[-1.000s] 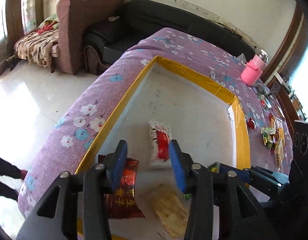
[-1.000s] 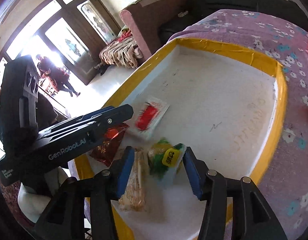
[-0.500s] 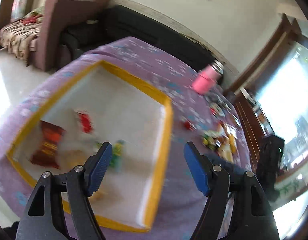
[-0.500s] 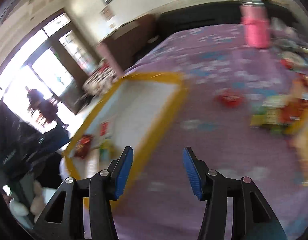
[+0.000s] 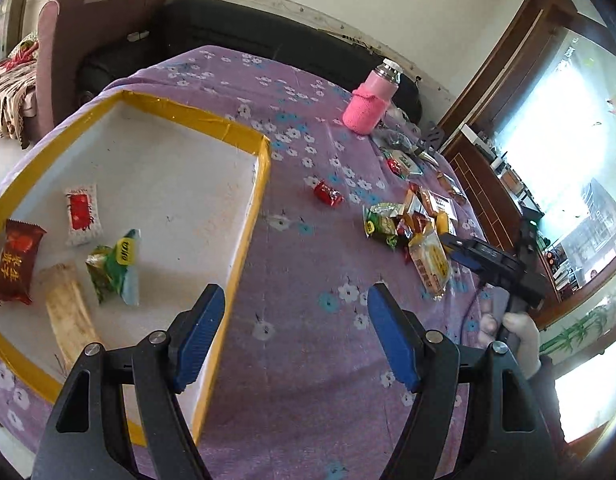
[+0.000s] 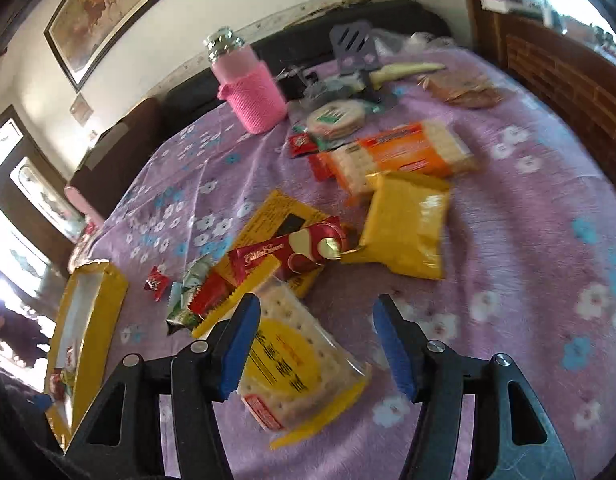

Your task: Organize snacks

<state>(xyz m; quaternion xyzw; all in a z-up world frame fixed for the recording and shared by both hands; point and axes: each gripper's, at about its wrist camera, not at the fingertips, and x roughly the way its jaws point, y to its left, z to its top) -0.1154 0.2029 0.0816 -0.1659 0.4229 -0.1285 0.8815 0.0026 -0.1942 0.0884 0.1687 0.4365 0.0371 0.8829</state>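
A white tray with a yellow rim [image 5: 243, 240] lies on the purple flowered cloth at the left. In it lie a brown-red packet [image 5: 13, 262], a white-red packet [image 5: 81, 214], a green packet [image 5: 115, 266] and a pale cracker stick [image 5: 69, 316]. My left gripper [image 5: 293, 332] is open and empty above the tray's right rim. A pile of loose snacks [image 5: 412, 224] lies to the right. My right gripper [image 6: 318, 346] is open and empty just over a cracker pack [image 6: 295, 368], beside a yellow bag [image 6: 404, 224] and a red biscuit pack [image 6: 287, 254].
A pink-sleeved bottle [image 6: 249, 88] stands at the back of the table. An orange cracker pack [image 6: 400, 156], a round wafer pack [image 6: 336, 118] and a spatula [image 6: 356, 50] lie behind the pile. A lone red candy [image 5: 328, 196] lies between tray and pile. A sofa [image 5: 267, 40] stands behind.
Both grippers have swung right, away from the tray. The green packet that was between the right fingers now lies in the tray. The right gripper now hovers over the snack pile.
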